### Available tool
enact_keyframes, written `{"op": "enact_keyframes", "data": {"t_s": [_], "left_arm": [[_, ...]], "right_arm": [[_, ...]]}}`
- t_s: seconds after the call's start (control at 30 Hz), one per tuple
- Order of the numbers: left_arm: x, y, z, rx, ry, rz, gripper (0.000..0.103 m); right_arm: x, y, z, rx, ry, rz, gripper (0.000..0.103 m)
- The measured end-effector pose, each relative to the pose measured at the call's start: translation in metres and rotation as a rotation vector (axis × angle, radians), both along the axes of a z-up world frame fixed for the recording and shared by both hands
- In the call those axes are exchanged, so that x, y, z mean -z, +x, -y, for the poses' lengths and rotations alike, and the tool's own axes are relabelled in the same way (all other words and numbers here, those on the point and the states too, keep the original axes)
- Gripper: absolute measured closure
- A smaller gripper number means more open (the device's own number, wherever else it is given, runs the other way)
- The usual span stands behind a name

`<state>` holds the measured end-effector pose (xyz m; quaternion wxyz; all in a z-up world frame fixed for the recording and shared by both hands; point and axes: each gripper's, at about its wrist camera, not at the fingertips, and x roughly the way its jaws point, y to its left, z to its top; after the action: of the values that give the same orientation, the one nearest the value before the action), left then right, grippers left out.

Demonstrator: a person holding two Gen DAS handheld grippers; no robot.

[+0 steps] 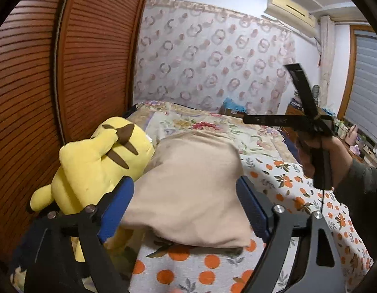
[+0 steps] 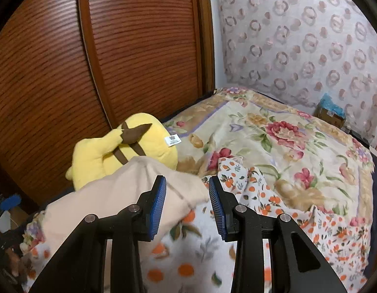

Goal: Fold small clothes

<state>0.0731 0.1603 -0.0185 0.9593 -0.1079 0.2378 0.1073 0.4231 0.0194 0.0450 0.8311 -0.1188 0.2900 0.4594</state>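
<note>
Two tools hang over the bed (image 2: 298,131): the left tool (image 1: 186,207) gapes wide, the folded beige garment (image 1: 188,190) lying loose between its pads, while the right tool (image 2: 187,202) stands half-apart, empty, the garment's corner just left of it

- The bed (image 2: 298,151) carries everything; a floral quilt (image 2: 274,131) covers its far part.
- An orange-print sheet (image 1: 298,190) is spread over the near part, its edge rumpled up against the quilt.
- A beige cloth (image 1: 188,195) lies folded on the sheet.
- A yellow plush (image 2: 129,151) lies at the bed's left edge, beside the wooden doors, touching the cloth.
- A cardboard box (image 2: 331,117) sits at the far corner by the curtain.
</note>
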Motion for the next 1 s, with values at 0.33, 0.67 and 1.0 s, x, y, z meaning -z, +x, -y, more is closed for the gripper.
{"op": "enact_keyframes", "data": {"t_s": [0.33,0.67,1.0], "left_arm": [[-0.031,-0.002,0.051,0.079,0.059,0.048,0.017],[-0.065,-0.013,0.121,0.193,0.105,0.100,0.017],[-0.096,-0.032,0.178,0.245,0.161,0.135,0.017]], "right_arm": [[-0.017,-0.103,0.099,0.079,0.098,0.044,0.059],[-0.039,-0.212,0.194,0.220,0.157,0.129,0.033],[-0.057,-0.302,0.248,0.390,0.201,0.222,0.031]]}}
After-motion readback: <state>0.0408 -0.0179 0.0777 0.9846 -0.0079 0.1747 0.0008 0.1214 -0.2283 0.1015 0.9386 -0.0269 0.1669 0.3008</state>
